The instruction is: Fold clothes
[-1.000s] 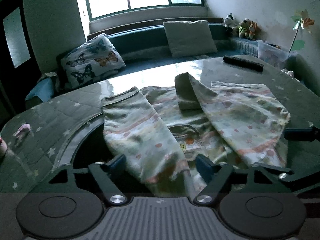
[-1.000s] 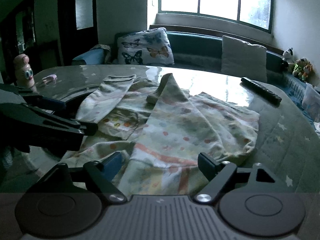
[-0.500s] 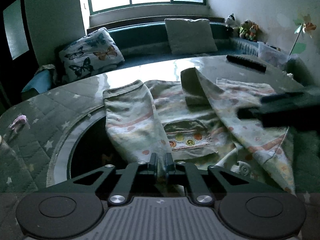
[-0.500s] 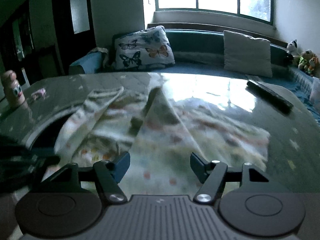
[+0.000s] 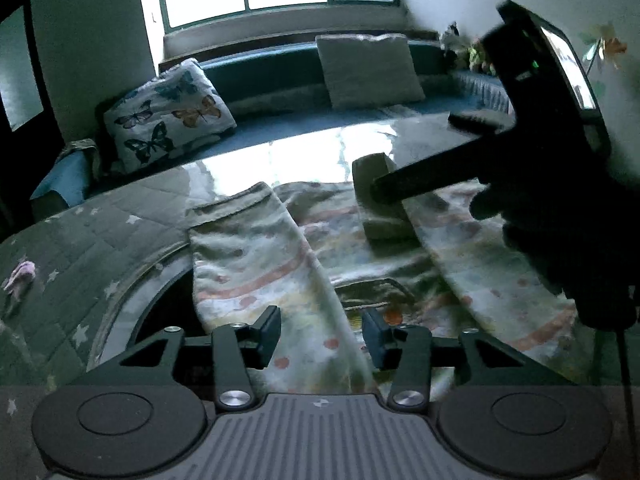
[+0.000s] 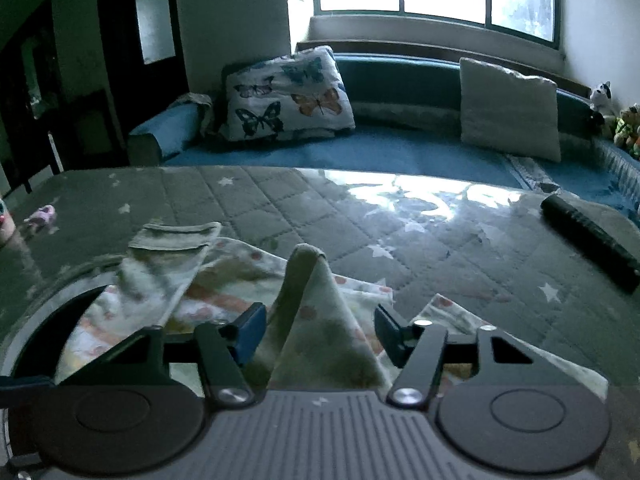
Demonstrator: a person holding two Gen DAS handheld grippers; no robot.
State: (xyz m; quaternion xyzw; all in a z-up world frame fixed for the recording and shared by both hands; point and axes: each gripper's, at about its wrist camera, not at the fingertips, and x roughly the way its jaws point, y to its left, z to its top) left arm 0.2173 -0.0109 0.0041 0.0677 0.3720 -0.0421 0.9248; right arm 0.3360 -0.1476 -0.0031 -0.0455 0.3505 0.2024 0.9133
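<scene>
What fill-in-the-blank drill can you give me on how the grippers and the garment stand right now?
1. The left gripper has its jaws ____ around the garment's left sleeve.
2. The right gripper straddles a raised ____ of the garment.
3. The pillow on the bench is printed with ____.
4. The dark remote lies on the table, to the ____ of the garment.

Missing words: open; fold; butterflies; right

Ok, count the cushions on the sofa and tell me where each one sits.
2. A butterfly-print cushion leans at the sofa's left end, by the armrest. A plain pale cushion stands further right, under the window. Others beyond the frame edges may be hidden.
</scene>
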